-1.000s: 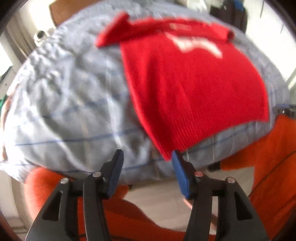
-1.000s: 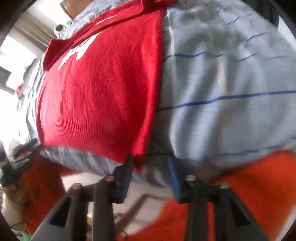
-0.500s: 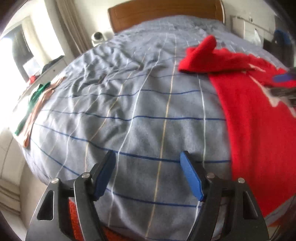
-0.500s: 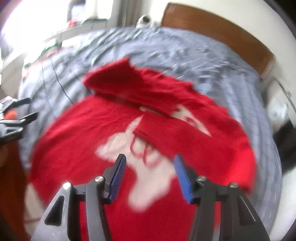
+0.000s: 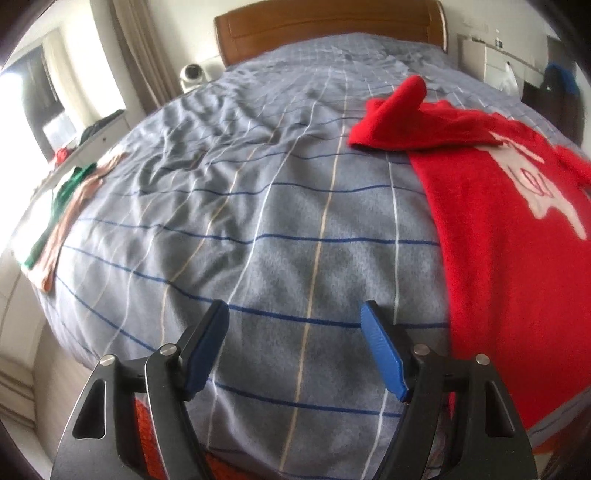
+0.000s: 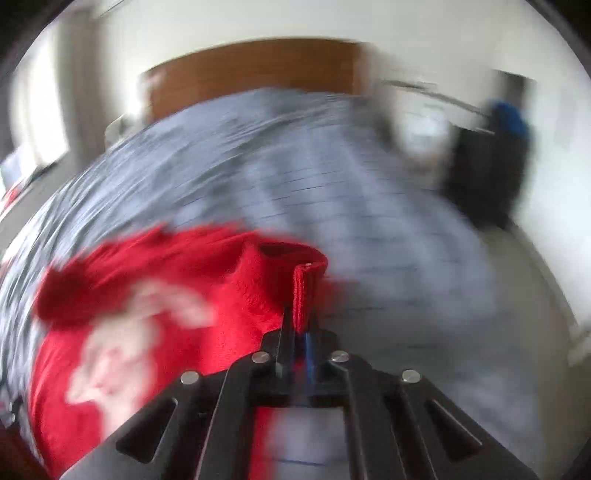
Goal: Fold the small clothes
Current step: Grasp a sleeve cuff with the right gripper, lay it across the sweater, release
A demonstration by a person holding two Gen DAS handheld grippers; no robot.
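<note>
A red knitted sweater (image 5: 509, 236) with a white pattern lies on the grey checked bedcover (image 5: 280, 206), to the right in the left wrist view, one sleeve folded across its top. My left gripper (image 5: 295, 325) is open and empty over bare bedcover, left of the sweater. My right gripper (image 6: 301, 325) is shut on a red cuff or edge of the sweater (image 6: 306, 291) and holds it raised above the sweater's body (image 6: 166, 317). The right wrist view is blurred.
A wooden headboard (image 5: 328, 26) stands at the far end of the bed. Green and tan clothes (image 5: 62, 206) lie at the bed's left edge. A white round device (image 5: 192, 75) sits beside the headboard. Dark items (image 6: 487, 173) stand right of the bed.
My right gripper has shut on part of the sweater and lifted it; half a second ago it was open above the sweater. The left gripper has stayed open over the bedcover.
</note>
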